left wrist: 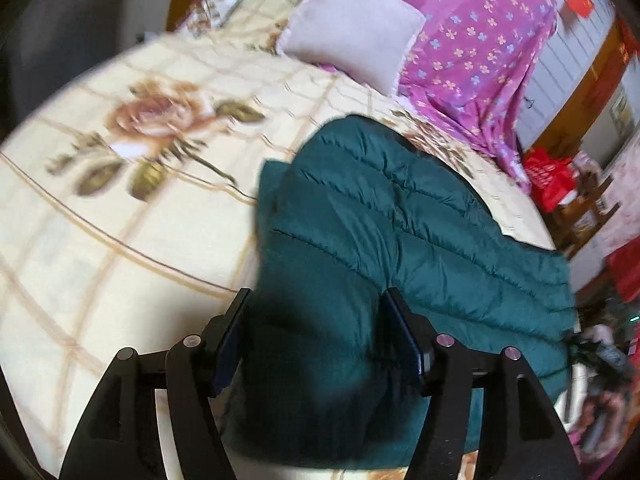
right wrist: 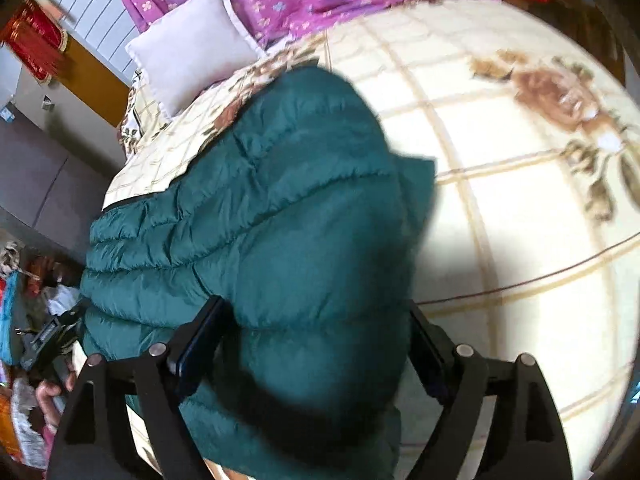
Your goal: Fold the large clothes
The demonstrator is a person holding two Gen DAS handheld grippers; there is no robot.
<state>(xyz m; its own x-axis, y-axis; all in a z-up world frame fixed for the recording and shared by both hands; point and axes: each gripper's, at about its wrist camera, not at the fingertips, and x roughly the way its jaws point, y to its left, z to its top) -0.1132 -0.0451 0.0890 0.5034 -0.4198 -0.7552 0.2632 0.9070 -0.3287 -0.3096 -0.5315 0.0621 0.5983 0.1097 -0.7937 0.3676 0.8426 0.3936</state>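
Observation:
A dark green quilted puffer jacket [left wrist: 400,216] lies on the bed; it also shows in the right wrist view [right wrist: 280,208]. My left gripper [left wrist: 316,300] has its jaws wide apart with a bulging fold of the jacket between them. My right gripper [right wrist: 316,312] also stands wide, its fingers on either side of a thick padded fold. In both views the fabric fills the gap and hides the pad faces, so I cannot tell whether the pads press it.
The bed has a cream checked cover with rose prints [left wrist: 120,200]. A white pillow [left wrist: 352,24] and a purple flowered sheet [left wrist: 472,40] lie at the head. Red bags and clutter [left wrist: 548,176] stand beside the bed. The other gripper and a hand show at the left [right wrist: 52,360].

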